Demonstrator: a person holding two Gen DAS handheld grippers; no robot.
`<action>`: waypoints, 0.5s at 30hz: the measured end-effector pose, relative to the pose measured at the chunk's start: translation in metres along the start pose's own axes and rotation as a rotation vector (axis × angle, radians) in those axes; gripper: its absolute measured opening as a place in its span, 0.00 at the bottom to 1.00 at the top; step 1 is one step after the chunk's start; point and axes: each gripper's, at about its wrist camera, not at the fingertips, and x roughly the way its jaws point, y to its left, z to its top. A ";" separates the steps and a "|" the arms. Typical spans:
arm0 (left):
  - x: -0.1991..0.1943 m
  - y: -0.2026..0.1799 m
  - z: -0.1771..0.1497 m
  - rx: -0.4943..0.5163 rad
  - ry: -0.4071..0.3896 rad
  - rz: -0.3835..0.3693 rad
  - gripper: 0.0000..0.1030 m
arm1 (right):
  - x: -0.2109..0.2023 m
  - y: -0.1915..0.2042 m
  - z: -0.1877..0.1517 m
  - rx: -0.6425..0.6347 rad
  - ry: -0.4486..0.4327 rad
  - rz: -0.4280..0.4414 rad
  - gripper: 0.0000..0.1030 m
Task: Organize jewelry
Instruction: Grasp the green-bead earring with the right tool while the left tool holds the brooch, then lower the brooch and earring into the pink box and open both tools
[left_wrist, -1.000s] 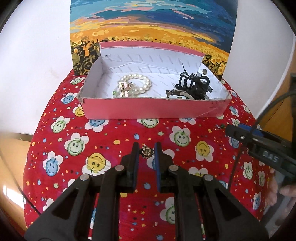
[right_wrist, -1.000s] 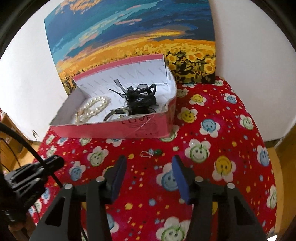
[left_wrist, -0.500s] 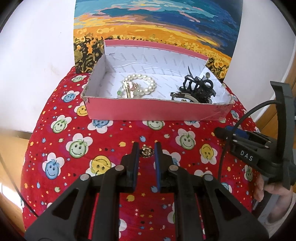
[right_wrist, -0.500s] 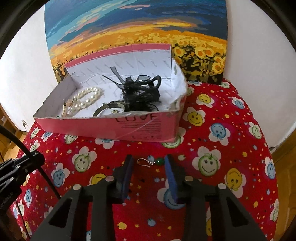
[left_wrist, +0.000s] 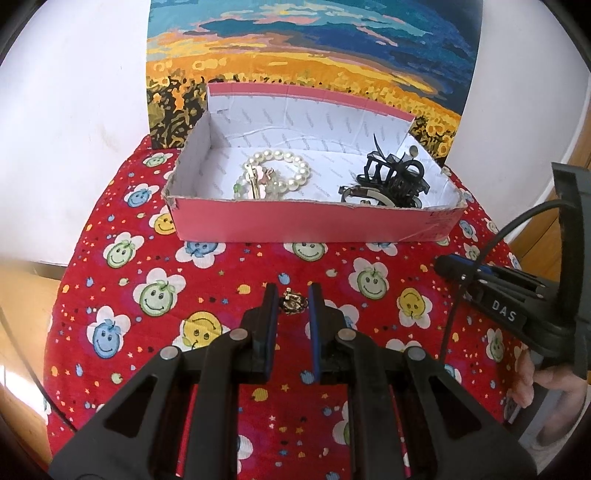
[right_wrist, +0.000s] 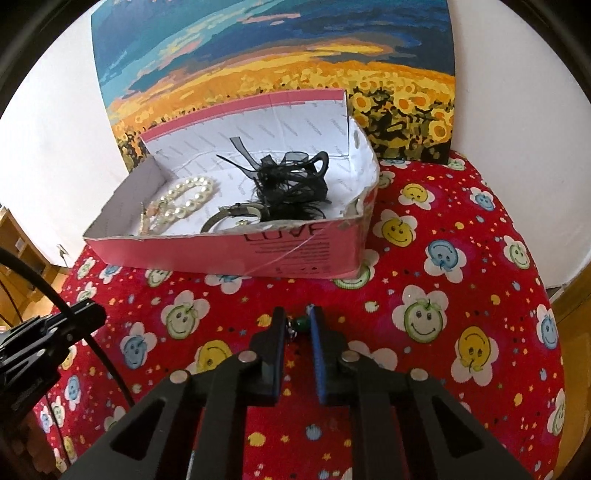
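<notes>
A small gold and dark brooch lies on the red cloth between the tips of my left gripper, whose jaws stand a little apart around it. A green-bead earring lies between the tips of my right gripper, whose jaws are close on either side of it. Whether either gripper pinches its piece is unclear. The pink box behind holds a pearl bracelet, a black hair clip and a watch. The box also shows in the right wrist view.
The red smiley-flower cloth covers a small round table. A sunflower painting leans on the white wall behind the box. The right gripper body shows at the right of the left view, the left one at the left of the right view.
The right gripper has moved forward and narrowed its jaws around the earring. The left gripper has stayed around the brooch, with the view shifted slightly.
</notes>
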 end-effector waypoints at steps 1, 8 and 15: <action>-0.001 0.000 0.001 0.002 -0.003 0.000 0.08 | -0.003 0.000 0.000 0.002 -0.004 0.005 0.14; -0.012 -0.002 0.011 0.023 -0.030 0.004 0.08 | -0.026 0.005 0.002 -0.003 -0.036 0.042 0.14; -0.021 -0.004 0.031 0.046 -0.072 0.009 0.08 | -0.047 0.016 0.011 -0.015 -0.071 0.092 0.14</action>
